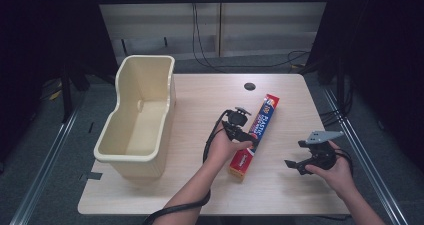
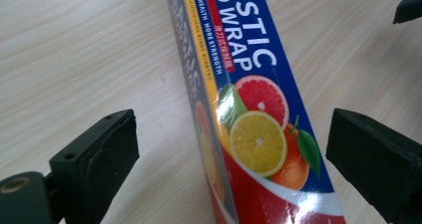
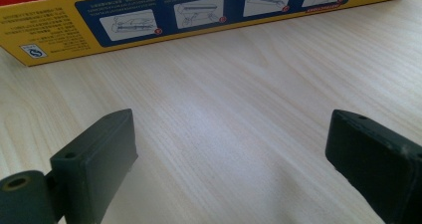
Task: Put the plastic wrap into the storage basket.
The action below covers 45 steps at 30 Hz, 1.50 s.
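Light wood-grain table (image 1: 280, 185), dark room, cables along the back wall. Left gripper (image 1: 243, 135) has its jaws spread wide either side of the plastic wrap box (image 2: 249, 109), not touching it. Box is long and glossy, blue/red/yellow, reads "PLASTIC WRAP" with citrus fruit art; it lies flat mid-table. Right gripper (image 1: 305, 157) also spread wide over bare table, facing the box's yellow side with its instruction diagrams. Cream plastic bin (image 1: 137, 117) sits at the table's left.
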{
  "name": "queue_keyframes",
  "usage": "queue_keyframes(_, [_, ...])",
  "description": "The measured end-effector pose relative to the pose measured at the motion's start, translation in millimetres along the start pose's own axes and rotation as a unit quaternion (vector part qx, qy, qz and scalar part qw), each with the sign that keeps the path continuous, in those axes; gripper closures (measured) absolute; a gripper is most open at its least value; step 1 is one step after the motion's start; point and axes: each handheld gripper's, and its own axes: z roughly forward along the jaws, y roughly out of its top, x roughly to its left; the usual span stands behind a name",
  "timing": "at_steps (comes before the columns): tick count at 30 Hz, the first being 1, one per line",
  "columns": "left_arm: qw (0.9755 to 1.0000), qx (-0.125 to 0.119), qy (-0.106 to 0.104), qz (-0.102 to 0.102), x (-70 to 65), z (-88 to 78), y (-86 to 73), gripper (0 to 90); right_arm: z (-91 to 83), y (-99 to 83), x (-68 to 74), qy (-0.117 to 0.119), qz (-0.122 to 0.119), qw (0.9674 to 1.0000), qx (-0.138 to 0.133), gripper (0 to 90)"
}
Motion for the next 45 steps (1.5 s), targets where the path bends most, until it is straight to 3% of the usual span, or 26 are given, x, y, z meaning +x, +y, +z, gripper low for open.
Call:
queue_keyframes(11, [1.0,0.004,-0.001,0.009,-11.5,12.9,10.8,5.9,-1.4,0.0,-1.1,0.003,0.005,1.0,-0.005,6.0])
queue_keyframes(45, [0.9994,0.023,0.025,0.004,-9.1,37.4,26.0,7.5,-3.9,1.4,-1.2,0.001,0.01,0.9999,-0.013,6.3])
